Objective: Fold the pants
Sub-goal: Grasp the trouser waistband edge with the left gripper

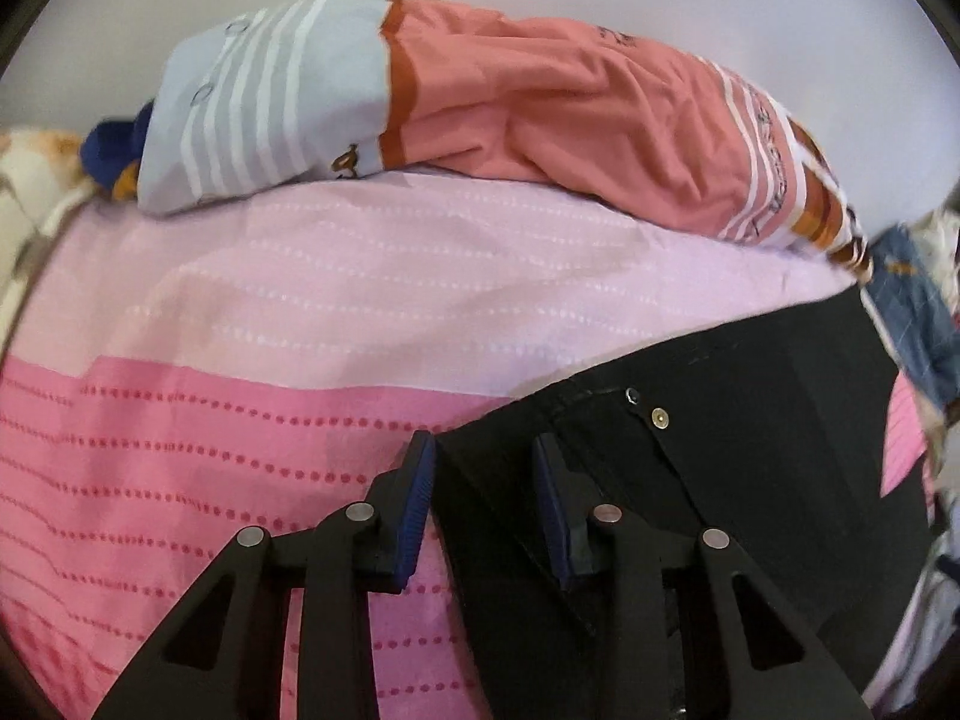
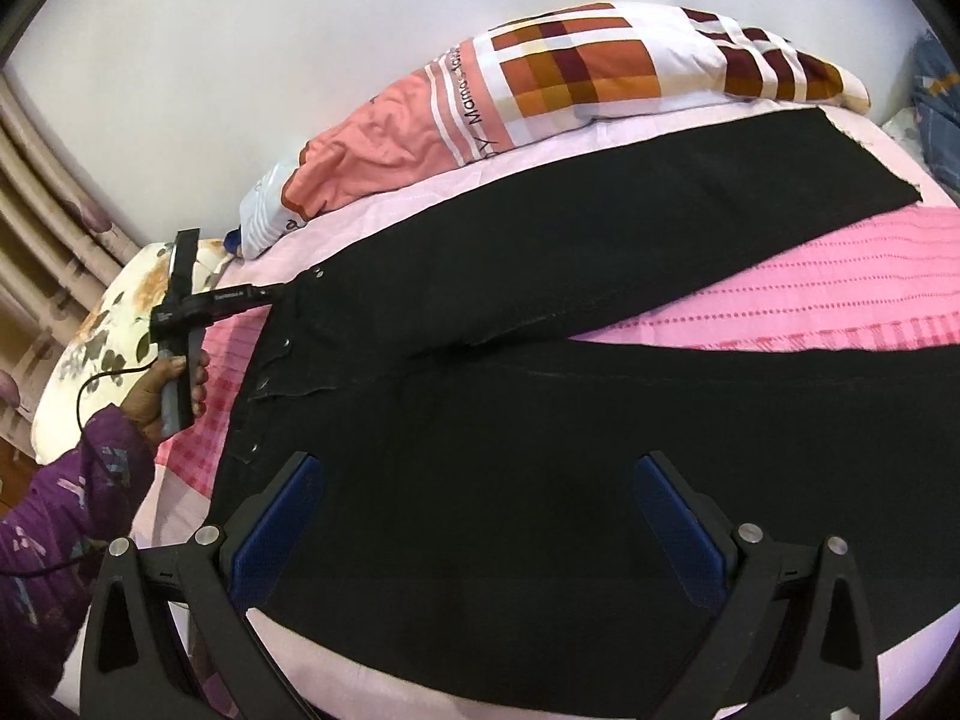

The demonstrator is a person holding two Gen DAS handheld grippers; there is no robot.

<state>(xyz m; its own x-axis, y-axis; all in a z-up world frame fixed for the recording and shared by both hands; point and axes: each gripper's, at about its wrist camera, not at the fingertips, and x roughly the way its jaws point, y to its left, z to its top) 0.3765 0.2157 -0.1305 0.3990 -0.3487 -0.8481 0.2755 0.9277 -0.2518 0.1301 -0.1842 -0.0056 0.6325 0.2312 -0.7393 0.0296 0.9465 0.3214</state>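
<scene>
Black pants lie spread on a pink bedspread, waistband at the left, two legs fanning out to the right. In the left wrist view my left gripper is partly open, its blue pads straddling the waistband corner of the pants near the metal button; fabric lies between the fingers but the pads do not clamp it. The left gripper also shows in the right wrist view at the waistband's far corner. My right gripper is wide open, low over the pants' near leg.
A long pillow, peach, checked and blue-striped, lies along the wall behind the pants; it also shows in the left wrist view. A floral pillow sits at the left. Crumpled clothes lie at the right edge.
</scene>
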